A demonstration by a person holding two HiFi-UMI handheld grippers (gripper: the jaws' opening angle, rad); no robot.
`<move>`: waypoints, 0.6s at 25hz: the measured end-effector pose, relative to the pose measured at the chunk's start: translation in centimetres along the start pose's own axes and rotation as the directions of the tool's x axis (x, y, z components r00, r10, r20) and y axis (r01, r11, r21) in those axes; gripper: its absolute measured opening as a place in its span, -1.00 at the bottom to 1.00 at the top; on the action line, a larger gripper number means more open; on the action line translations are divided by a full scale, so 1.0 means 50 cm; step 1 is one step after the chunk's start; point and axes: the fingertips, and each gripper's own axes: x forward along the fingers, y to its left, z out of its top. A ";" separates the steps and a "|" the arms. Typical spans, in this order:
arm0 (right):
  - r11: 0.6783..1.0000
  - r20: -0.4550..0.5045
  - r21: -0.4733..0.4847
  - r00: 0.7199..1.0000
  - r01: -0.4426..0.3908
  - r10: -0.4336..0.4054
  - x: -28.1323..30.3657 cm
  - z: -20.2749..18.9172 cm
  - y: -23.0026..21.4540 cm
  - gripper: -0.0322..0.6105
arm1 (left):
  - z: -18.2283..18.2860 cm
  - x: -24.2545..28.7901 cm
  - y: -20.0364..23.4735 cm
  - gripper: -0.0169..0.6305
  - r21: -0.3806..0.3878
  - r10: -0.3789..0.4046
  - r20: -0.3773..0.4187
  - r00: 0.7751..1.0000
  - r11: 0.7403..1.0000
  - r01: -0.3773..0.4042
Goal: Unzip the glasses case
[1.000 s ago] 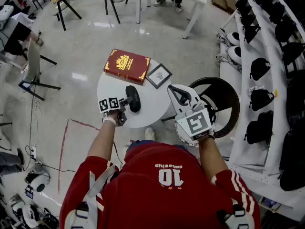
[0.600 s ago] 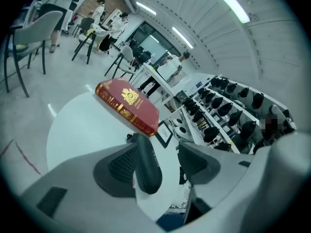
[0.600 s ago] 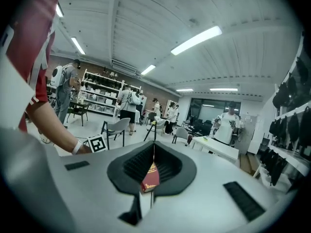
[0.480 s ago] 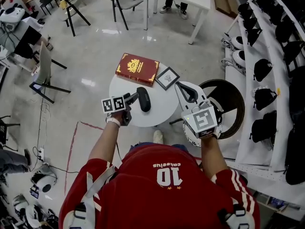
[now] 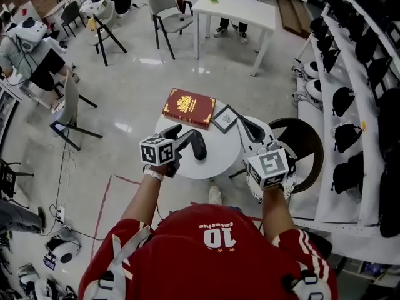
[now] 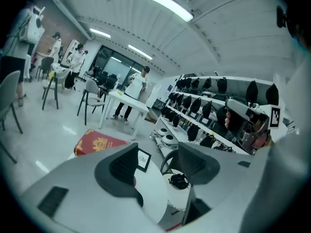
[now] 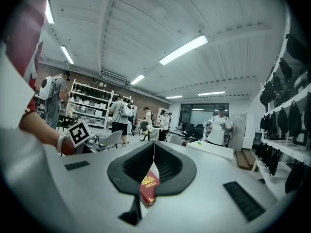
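Observation:
The black glasses case [image 5: 199, 146] lies closed on the round white table [image 5: 215, 158], in the head view only. My left gripper [image 5: 181, 134] hangs above the table just left of the case, open, with nothing between its jaws; in the left gripper view [image 6: 158, 164] only the table top shows through the gap. My right gripper [image 5: 245, 124] hovers over the table's right edge, shut and empty; its jaws meet in the right gripper view [image 7: 153, 163]. Neither gripper touches the case.
A red book [image 5: 189, 108] and a small framed picture [image 5: 225, 118] lie on the far side of the table. A dark round chair [image 5: 300, 145] stands to the right, with shelves of black headsets [image 5: 350, 92] beyond. Chairs, a white desk [image 5: 234, 8] and people fill the room behind.
Both grippers have risen; the left lifted well up from beside the case and rolled. The case stays on the table. The head view has drifted, so the table sits lower.

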 end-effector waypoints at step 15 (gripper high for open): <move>0.995 0.126 0.076 0.989 0.062 -0.071 -0.027 0.113 -0.013 -0.85 | 0.301 -0.160 -0.167 -0.40 0.345 -0.018 0.334 0.942 0.933 -0.105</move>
